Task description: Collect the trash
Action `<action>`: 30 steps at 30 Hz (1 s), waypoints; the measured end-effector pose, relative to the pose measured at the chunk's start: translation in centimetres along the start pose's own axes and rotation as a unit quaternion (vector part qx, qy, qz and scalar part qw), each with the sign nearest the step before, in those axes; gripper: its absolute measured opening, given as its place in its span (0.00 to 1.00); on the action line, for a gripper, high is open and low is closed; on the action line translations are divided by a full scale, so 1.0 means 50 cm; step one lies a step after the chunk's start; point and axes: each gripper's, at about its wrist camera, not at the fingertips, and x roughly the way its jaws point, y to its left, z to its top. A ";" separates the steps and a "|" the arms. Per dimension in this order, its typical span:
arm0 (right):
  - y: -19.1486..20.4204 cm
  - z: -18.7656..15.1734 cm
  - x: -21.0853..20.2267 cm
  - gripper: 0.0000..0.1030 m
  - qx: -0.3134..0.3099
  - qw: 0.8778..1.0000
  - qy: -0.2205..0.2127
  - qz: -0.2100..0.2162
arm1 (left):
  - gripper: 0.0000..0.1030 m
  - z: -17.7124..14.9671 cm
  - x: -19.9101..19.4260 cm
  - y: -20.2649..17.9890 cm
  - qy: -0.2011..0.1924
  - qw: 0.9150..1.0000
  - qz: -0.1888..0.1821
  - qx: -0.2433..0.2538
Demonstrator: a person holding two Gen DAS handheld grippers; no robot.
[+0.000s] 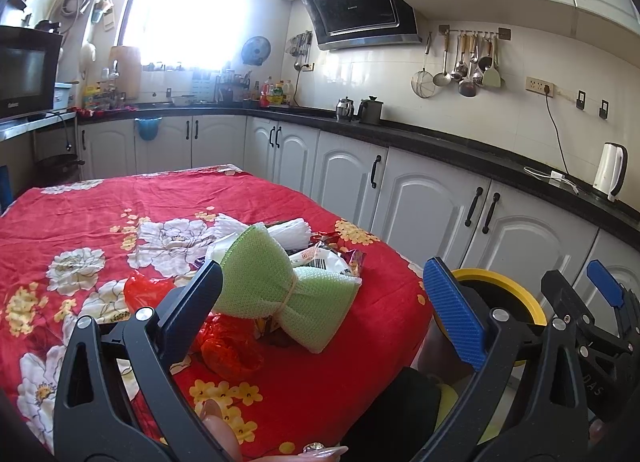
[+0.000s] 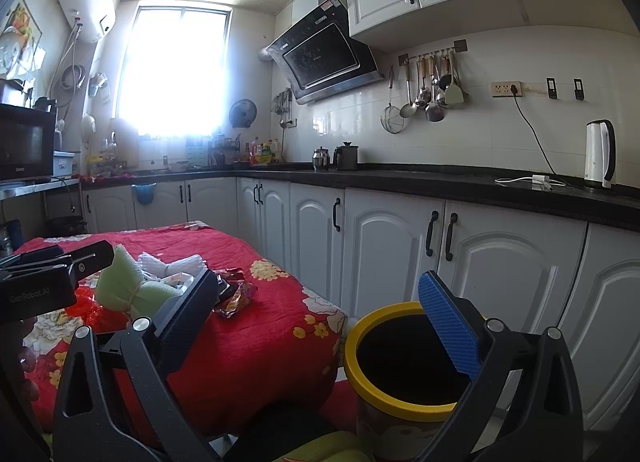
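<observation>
Left wrist view: the left gripper (image 1: 324,298) hangs with its jaws spread wide and empty over the near part of a surface (image 1: 100,198) draped in a red floral cloth. Between the jaws, but not touching either pad, lies a green mesh bundle (image 1: 276,286) cinched at the middle by a band, resting on top of a heap of trash: white foam netting (image 1: 288,232), a printed white wrapper (image 1: 324,262), shiny snack wrappers (image 1: 354,258) and a crumpled red plastic bag (image 1: 228,354). Just off the right edge of the surface stands a yellow-rimmed bin (image 1: 508,290), partly hidden behind the blue pad. The right gripper (image 1: 600,302) shows at the far right of this view. Right wrist view: the right gripper (image 2: 320,322) is also released, jaws wide apart and holding nothing, poised above the bin (image 2: 384,394), whose dark inside looks empty. The snack wrappers (image 2: 236,298) lie near the edge of the surface nearest the bin.
</observation>
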 end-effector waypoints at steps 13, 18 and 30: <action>0.010 -0.006 0.002 0.95 -0.008 1.000 0.003 0.010 | 0.90 -0.002 0.011 0.016 0.006 1.000 0.002 -0.006; 0.033 -0.003 0.011 0.95 -0.028 0.999 0.011 0.036 | 0.90 0.000 0.015 0.037 0.007 1.000 0.013 -0.016; 0.123 0.021 0.049 0.95 -0.075 0.991 0.018 0.113 | 0.90 0.031 0.014 0.126 -0.002 0.996 0.075 -0.053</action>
